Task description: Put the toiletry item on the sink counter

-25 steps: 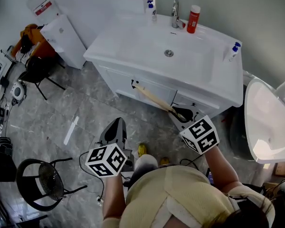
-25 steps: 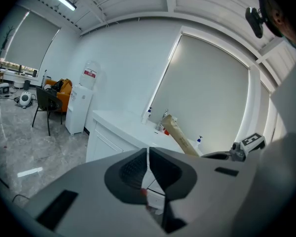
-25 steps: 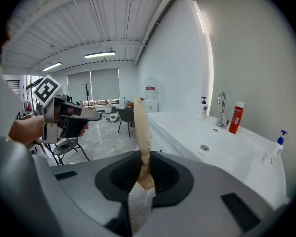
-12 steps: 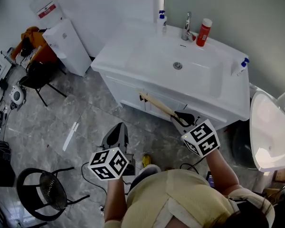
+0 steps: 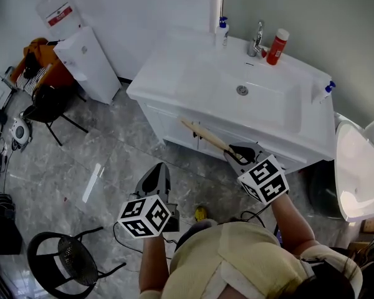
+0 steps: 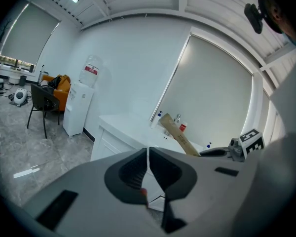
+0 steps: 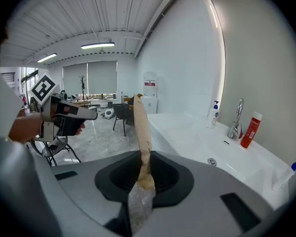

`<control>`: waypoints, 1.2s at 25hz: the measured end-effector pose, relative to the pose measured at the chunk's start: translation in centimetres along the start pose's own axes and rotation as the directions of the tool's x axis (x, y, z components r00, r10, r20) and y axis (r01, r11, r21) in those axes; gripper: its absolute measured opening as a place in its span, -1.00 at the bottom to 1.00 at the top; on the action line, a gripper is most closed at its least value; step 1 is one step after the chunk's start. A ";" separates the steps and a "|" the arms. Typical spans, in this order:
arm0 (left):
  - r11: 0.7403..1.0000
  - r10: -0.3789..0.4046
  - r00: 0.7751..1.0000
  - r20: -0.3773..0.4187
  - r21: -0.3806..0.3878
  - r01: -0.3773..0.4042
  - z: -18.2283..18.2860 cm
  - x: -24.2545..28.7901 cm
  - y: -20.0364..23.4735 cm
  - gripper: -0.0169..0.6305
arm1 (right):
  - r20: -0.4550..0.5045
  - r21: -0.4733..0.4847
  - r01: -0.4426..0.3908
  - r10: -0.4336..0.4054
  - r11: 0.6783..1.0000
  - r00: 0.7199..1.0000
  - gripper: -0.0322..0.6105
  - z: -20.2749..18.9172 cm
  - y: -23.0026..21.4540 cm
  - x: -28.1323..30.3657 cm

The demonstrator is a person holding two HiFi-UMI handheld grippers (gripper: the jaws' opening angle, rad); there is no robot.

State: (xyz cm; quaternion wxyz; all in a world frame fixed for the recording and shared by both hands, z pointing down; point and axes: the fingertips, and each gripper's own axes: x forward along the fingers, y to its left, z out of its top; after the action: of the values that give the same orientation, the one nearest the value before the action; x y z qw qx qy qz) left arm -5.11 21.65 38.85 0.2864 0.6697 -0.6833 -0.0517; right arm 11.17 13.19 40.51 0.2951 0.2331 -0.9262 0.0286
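White bathroom table (image 5: 168,73) stands ahead. My right gripper (image 5: 235,153) fingers clench the paper-wrapped toiletry item (image 5: 202,134), aloft short of it; my left gripper (image 5: 158,169) fingers are pressed together, empty.

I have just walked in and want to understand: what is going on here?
A person stands before a white sink counter. The right hand-held gripper is shut on a long, flat tan paper-wrapped item, held in the air short of the counter, not yet put down. The left hand-held gripper is shut and empty. A faucet and a red bottle stand at the counter's back.
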 end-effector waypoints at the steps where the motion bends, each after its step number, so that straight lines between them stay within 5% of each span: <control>1: 1.000 -0.008 1.000 -0.003 0.004 0.008 0.2 0.1 0.2 -0.80 | -0.002 -0.001 0.007 -0.007 1.000 1.000 -0.68 0.2 0.1 0.3; 19: 1.000 -0.008 1.000 -0.022 -0.001 0.008 2.6 3.5 5.0 -0.80 | -0.026 -0.037 0.034 -0.035 0.999 0.999 -0.68 4.3 -1.7 5.7; 30: 0.999 0.025 0.999 -0.026 0.024 -0.025 6.0 10.0 6.9 -0.80 | -0.011 -0.050 0.002 -0.003 0.999 1.000 -0.68 7.3 -6.4 11.8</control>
State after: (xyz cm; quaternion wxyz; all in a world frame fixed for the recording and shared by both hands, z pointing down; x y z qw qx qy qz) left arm -13.37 10.94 40.18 0.2879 0.6651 -0.6884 -0.0311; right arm 1.66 1.24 40.57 0.3059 0.2266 -0.9247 0.0066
